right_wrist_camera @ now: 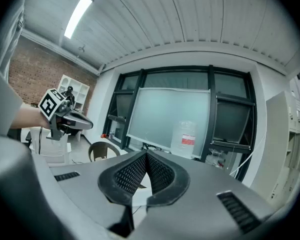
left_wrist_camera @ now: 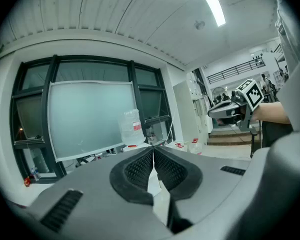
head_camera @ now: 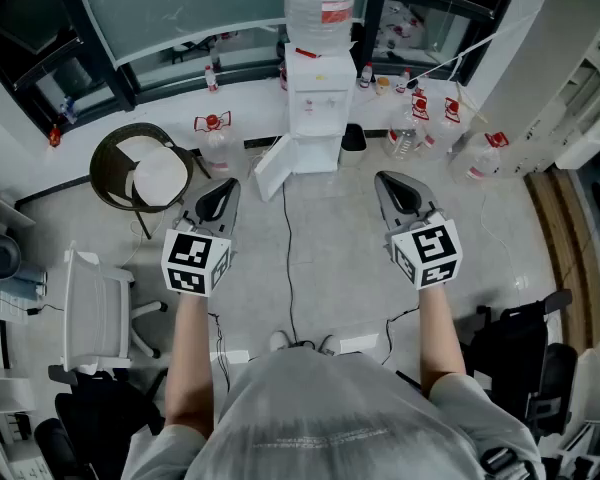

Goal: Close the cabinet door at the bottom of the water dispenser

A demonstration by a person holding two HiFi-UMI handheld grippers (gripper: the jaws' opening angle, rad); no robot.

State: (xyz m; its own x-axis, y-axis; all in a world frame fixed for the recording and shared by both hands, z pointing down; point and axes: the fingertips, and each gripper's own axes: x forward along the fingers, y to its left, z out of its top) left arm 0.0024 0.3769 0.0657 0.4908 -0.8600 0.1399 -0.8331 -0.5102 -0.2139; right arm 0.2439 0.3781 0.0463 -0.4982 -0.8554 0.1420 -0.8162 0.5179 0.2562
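Head view: cabinet door [head_camera: 274, 168] ajar at the foot of the water dispenser [head_camera: 318, 98], well ahead. My left claw [head_camera: 223, 186] and right claw [head_camera: 387, 180] are pinched together, empty; approaching, then pushing it closed, seems next.

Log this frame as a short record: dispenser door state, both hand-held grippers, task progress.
water dispenser: against the window wall, bottle on top
cabinet door: open, swung out to the dispenser's left
left hand-held gripper: shut, empty, not touching the door
right hand-held gripper: shut, empty, clear of the dispenser
task state: door not yet closed
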